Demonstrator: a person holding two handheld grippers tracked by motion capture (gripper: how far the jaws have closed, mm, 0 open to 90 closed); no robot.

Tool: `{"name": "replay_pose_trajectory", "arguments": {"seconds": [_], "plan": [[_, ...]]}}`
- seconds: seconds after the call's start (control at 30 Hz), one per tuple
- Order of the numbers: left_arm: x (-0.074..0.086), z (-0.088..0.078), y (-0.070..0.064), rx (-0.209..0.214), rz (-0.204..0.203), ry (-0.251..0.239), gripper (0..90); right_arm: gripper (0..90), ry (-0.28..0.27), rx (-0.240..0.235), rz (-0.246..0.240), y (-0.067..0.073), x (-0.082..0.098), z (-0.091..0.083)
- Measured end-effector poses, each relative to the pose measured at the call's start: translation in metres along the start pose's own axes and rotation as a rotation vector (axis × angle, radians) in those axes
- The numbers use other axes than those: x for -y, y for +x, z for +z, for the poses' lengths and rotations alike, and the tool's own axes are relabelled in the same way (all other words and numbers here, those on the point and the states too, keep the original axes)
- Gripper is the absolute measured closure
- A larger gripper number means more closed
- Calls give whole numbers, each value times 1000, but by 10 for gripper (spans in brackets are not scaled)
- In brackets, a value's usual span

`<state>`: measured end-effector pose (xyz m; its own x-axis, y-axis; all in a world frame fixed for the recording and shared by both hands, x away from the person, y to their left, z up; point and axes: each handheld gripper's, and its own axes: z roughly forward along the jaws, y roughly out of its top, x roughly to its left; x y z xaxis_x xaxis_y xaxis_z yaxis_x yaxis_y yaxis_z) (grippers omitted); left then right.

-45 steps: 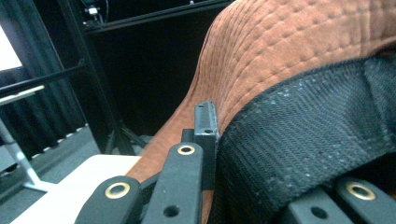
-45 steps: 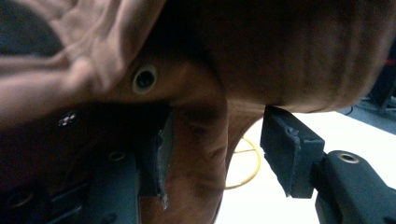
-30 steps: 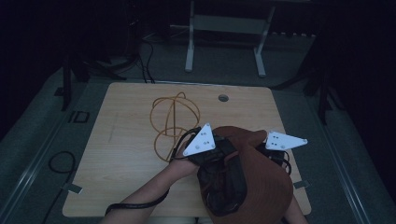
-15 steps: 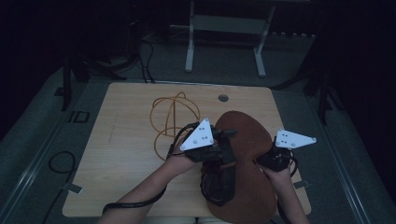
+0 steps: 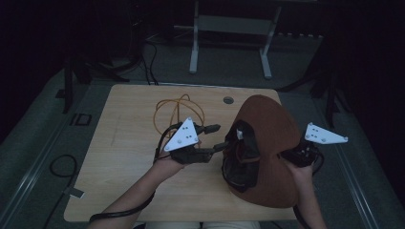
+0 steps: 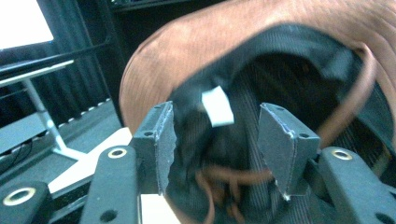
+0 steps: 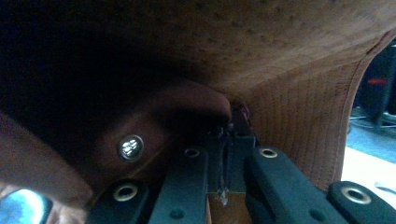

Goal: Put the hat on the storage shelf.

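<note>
**A:** Two things changed in that last second. Your left gripper (image 5: 217,137) has just been opening; its jaws now stand about half apart with nothing pinched between them. A second ago it was shut, right against the brown ribbed-fabric jacket with black lining (image 5: 267,143). And the jacket has slid off to the right.

**B:** So I've let go on that side?

**A:** Looks like it. The black lining and its white tag (image 6: 217,106) sit just ahead of your left pads (image 6: 164,140), not touching. Your right gripper (image 7: 229,154) is clamped tight on a fold of the brown fabric, so I'd say it's carrying the jacket alone while you regrip with the left.

**B:** And the orange cable loop (image 5: 179,110)?

**A:** Just beyond your left gripper on the light wooden table (image 5: 129,124), untouched.
</note>
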<state>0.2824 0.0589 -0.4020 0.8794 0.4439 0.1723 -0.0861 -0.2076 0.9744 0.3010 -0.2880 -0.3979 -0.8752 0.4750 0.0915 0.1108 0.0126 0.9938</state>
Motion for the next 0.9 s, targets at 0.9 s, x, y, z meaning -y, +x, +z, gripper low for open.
{"name": "replay_pose_trajectory", "arguments": {"seconds": [0.9], "plan": [[103,-96,2,-167,-121,166,168,879,19,93,8,-48,-51,53]]}}
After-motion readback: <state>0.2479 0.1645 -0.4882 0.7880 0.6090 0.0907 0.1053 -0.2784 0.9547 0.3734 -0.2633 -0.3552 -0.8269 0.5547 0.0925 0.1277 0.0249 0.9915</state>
